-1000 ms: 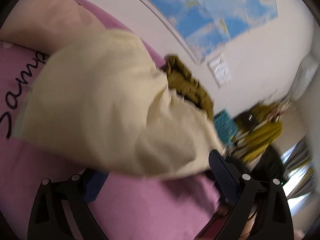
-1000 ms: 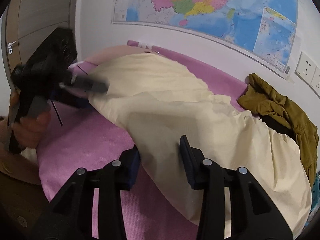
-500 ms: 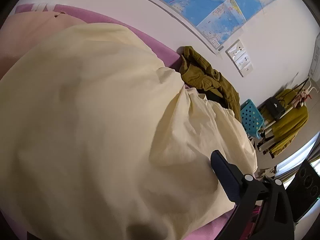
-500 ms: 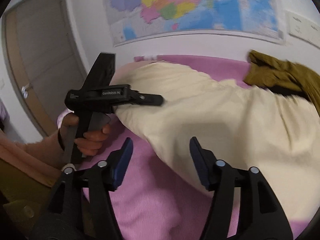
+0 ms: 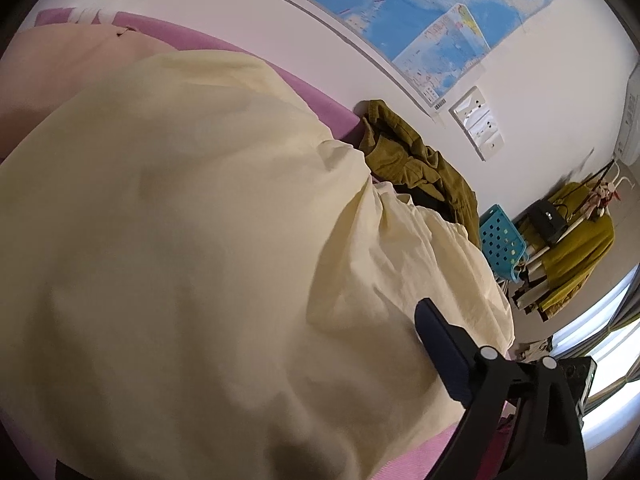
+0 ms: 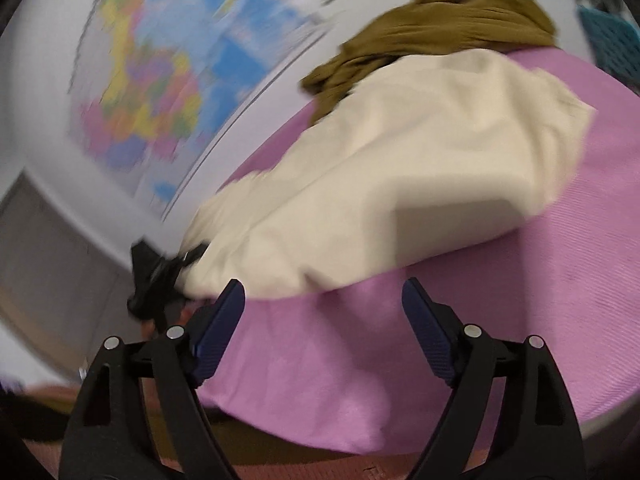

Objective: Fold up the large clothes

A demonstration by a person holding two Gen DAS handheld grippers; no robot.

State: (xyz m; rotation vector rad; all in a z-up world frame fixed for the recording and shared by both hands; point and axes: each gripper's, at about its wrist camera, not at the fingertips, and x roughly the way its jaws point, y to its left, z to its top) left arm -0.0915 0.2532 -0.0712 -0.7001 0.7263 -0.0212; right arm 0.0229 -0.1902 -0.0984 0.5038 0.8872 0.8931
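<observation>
step: re-grip for next fold | cream garment (image 6: 404,168) on pink bed (image 6: 500,300) | right claw (image 6: 322,308) spread, just opened, empty | left claw (image 6: 160,272) pinching garment's edge | tip: grab free edge cleanly, keep cloth taut

A pink-purple bed sheet (image 6: 460,340) covers the bed; an olive-green garment (image 5: 420,168) lies crumpled against the white wall (image 5: 280,12), at the bed's far edge; a large coloured map (image 5: 420,4) hangs on that wall, with a white socket panel (image 5: 478,122) just beside its lower corner; a peach pillow (image 5: 60,64) rests at the head of the bed; beyond the bed's foot stands a turquoise perforated basket (image 5: 502,242), near a rack draped in mustard cloth (image 5: 576,256); bright window light (image 5: 612,360) shows at the edge; a grey door (image 6: 48,256) appears blurred in the right wrist view.
</observation>
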